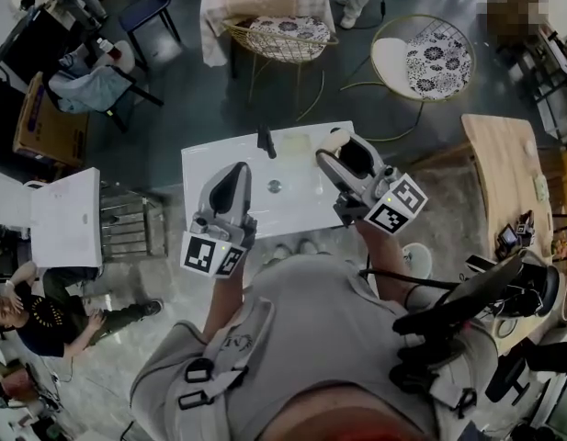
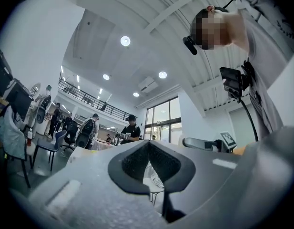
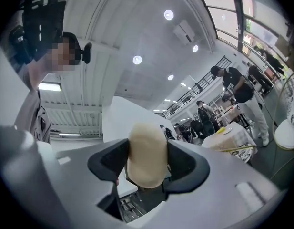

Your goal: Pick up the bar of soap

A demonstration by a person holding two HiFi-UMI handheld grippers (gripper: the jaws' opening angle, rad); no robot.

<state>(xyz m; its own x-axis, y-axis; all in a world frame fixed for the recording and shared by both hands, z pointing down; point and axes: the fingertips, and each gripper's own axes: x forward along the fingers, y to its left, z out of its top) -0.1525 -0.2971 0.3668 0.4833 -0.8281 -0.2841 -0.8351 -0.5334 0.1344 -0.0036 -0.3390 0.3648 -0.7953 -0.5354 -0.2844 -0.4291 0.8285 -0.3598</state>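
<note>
The cream, rounded bar of soap (image 3: 146, 147) is clamped between the right gripper's (image 3: 147, 163) black pads, above a white rectangular washbasin (image 1: 214, 168) with a black tap (image 1: 266, 141). The left gripper (image 2: 149, 168) is closed and empty. Gold wire chairs (image 1: 288, 37) stand on the dark grey floor (image 1: 182, 108).

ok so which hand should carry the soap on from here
Right, most likely. The right gripper is clamped on the soap, pads pressing both its sides. The left gripper has its jaws together with nothing between them.
</note>
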